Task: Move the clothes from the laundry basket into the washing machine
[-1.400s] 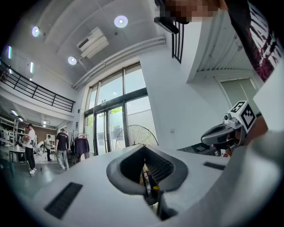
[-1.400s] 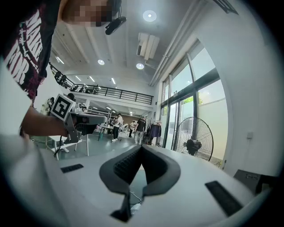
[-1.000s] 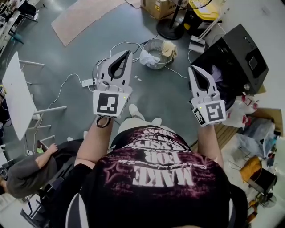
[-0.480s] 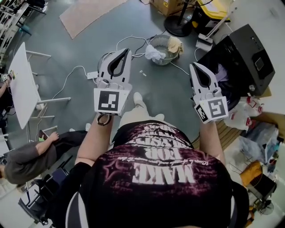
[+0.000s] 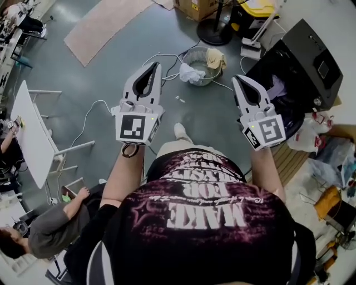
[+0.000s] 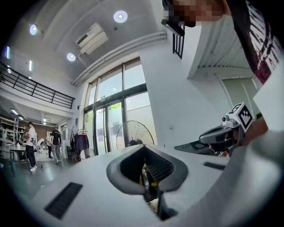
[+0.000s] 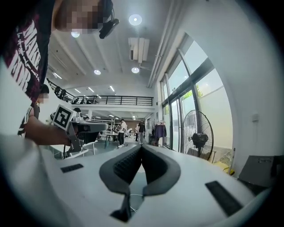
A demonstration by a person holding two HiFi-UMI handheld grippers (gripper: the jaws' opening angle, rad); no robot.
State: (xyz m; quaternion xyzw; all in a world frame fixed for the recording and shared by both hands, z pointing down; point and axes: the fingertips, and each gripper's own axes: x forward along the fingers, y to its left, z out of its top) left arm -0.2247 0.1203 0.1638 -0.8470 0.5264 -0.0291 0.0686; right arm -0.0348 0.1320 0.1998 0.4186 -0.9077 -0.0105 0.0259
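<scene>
We see the clothes in the laundry basket [image 5: 199,51], a round basket on the grey floor: a white piece [image 5: 189,73] hangs over its near rim and a yellowish piece [image 5: 216,57] over its far side. The basket lies ahead of both grippers and well apart from them, and in the head view it sits between the two sets of tips. The left gripper [image 5: 155,65] is held out level with its jaws closed together and nothing between them, as the left gripper view [image 6: 143,149] confirms. The right gripper [image 5: 236,78] is level as well, its jaws pressed together and empty, as the right gripper view [image 7: 141,147] shows. Just to the right of it stands the black washing machine [image 5: 308,58], its opening showing purple and white cloth [image 5: 276,88] inside. White cables [image 5: 161,57] trail over the floor from the basket toward the left gripper. Beyond the basket stand a fan base [image 5: 211,37] and a cardboard box [image 5: 196,8]. A white tabletop [image 5: 30,133] stands far left, a seated person [image 5: 53,231] below it.
</scene>
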